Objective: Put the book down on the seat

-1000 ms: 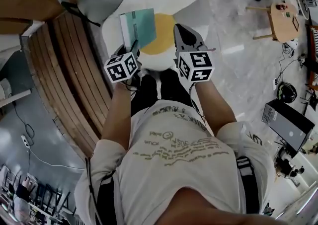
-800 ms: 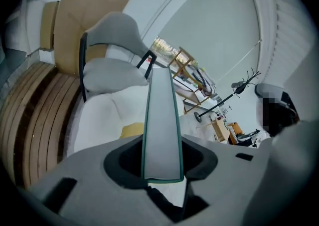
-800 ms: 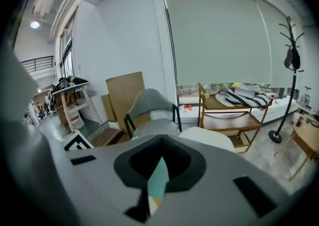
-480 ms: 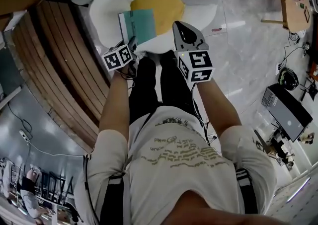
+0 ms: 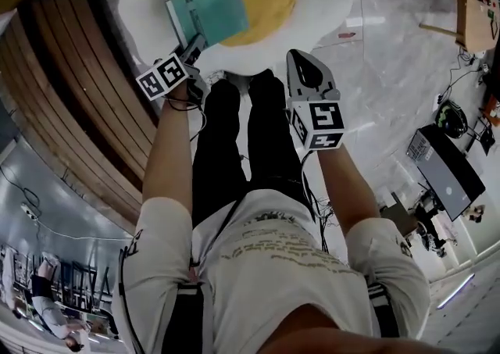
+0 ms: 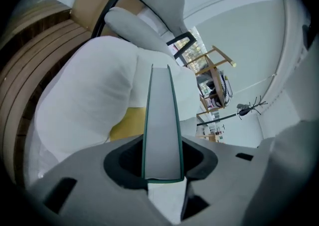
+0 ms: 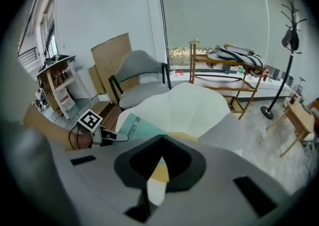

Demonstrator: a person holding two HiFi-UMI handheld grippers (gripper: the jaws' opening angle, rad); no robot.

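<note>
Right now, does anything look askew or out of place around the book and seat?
Nothing stands out. The left gripper clamps the teal book by its near edge, tilted over the seat, across its yellow centre; it looks undamaged.

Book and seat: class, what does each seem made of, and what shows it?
Book: probably paper in a matte teal card cover; pale pages show between thin cover edges. Seat: likely soft stuffed fabric, white with a yellow centre; its lobes look puffy.

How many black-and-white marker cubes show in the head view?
2. One black-and-white marker cube sits on the left tongs holding the teal book; the other on the right tongs, beside the person's legs. None seems hidden.
</note>
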